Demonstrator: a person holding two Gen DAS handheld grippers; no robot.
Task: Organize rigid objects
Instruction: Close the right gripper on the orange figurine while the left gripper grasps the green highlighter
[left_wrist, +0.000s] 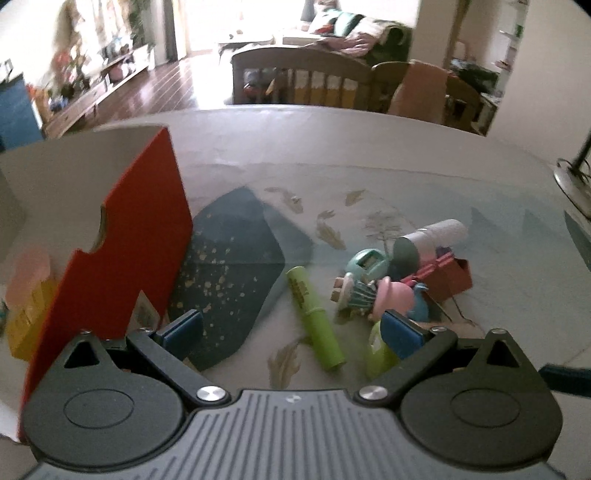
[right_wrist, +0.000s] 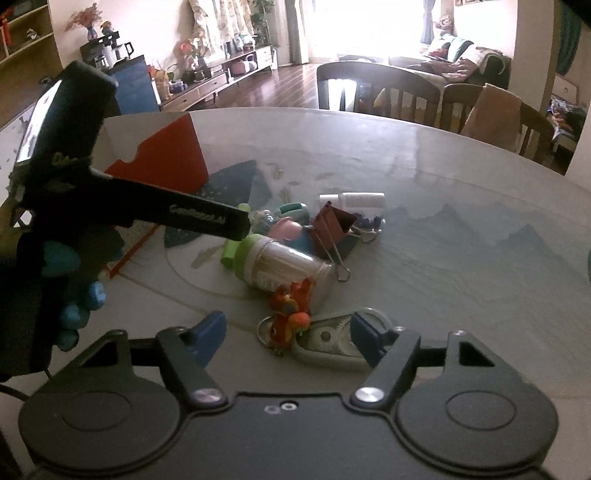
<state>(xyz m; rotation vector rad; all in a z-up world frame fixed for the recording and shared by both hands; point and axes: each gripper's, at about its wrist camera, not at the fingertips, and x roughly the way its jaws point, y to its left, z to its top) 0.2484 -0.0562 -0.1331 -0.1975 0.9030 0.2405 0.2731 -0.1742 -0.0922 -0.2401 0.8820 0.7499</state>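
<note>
My left gripper (left_wrist: 291, 328) is open and empty, just above the table, with a green marker (left_wrist: 314, 319) lying between its fingers. A red box (left_wrist: 122, 258) with white inside stands at its left, holding a yellow item (left_wrist: 27, 314). A pile to the right holds a pink pig toy (left_wrist: 393, 297), a teal toy (left_wrist: 365, 264), a white tube (left_wrist: 436, 232) and a red binder clip (left_wrist: 450, 277). My right gripper (right_wrist: 288, 332) is open and empty over a red-orange keychain figure (right_wrist: 291, 310) and a grey-green opener (right_wrist: 328, 347). A green-capped clear jar (right_wrist: 280, 264) lies beyond.
The left gripper's black body (right_wrist: 74, 192) and a blue-gloved hand (right_wrist: 77, 295) fill the left of the right wrist view. The table (right_wrist: 461, 240) has a glass top over a patterned cloth. Chairs (right_wrist: 376, 88) stand at the far edge. A metal stand base (left_wrist: 572, 181) sits right.
</note>
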